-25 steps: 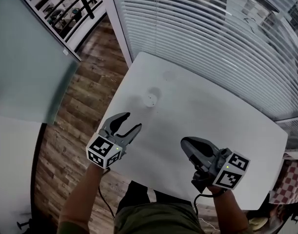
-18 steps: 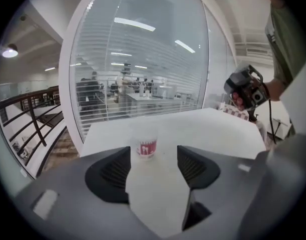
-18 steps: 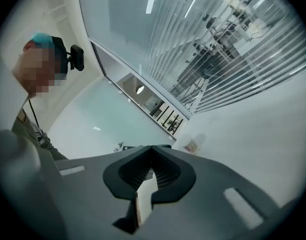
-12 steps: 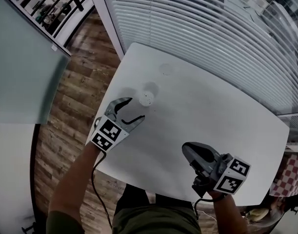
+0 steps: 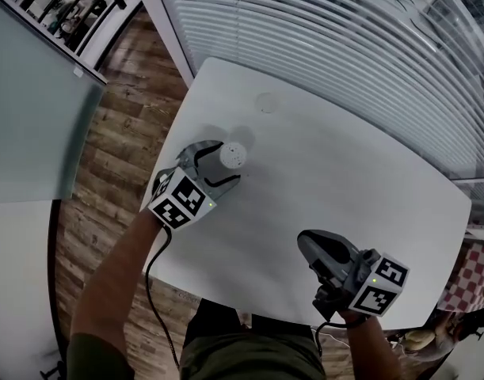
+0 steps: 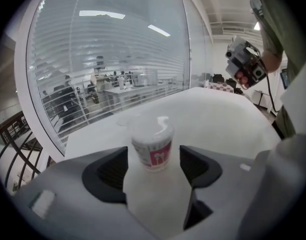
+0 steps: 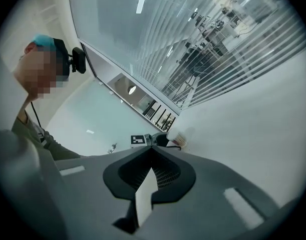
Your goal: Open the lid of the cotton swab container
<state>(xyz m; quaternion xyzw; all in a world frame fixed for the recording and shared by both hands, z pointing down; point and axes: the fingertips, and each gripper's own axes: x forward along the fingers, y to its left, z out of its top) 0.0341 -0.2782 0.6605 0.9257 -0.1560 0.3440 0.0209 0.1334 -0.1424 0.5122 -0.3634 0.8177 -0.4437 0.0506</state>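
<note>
The cotton swab container point(image 5: 230, 156) is a small white tub with a pale lid and a red label. It stands upright near the left edge of the white table point(image 5: 337, 165). My left gripper point(image 5: 223, 165) is open and its jaws have just been opening. In the left gripper view the container point(image 6: 153, 146) sits between the two dark pads point(image 6: 112, 170) with a gap on each side. My right gripper point(image 5: 306, 241) hovers shut and empty over the table's near side. Its own view shows the shut jaws of the right gripper point(image 7: 152, 155) and, far beyond them, the container point(image 7: 179, 136).
A faint round mark point(image 5: 266, 101) lies on the table beyond the container. Slatted blinds point(image 5: 344, 46) line the far side. Wooden floor point(image 5: 115, 141) drops away just left of the table edge. A red checked item point(image 5: 473, 279) sits off the right corner.
The left gripper has moved forward and down towards the container, rolled, and widened its jaws, which now flank the tub. The right gripper has sunk a little and stays shut.
</note>
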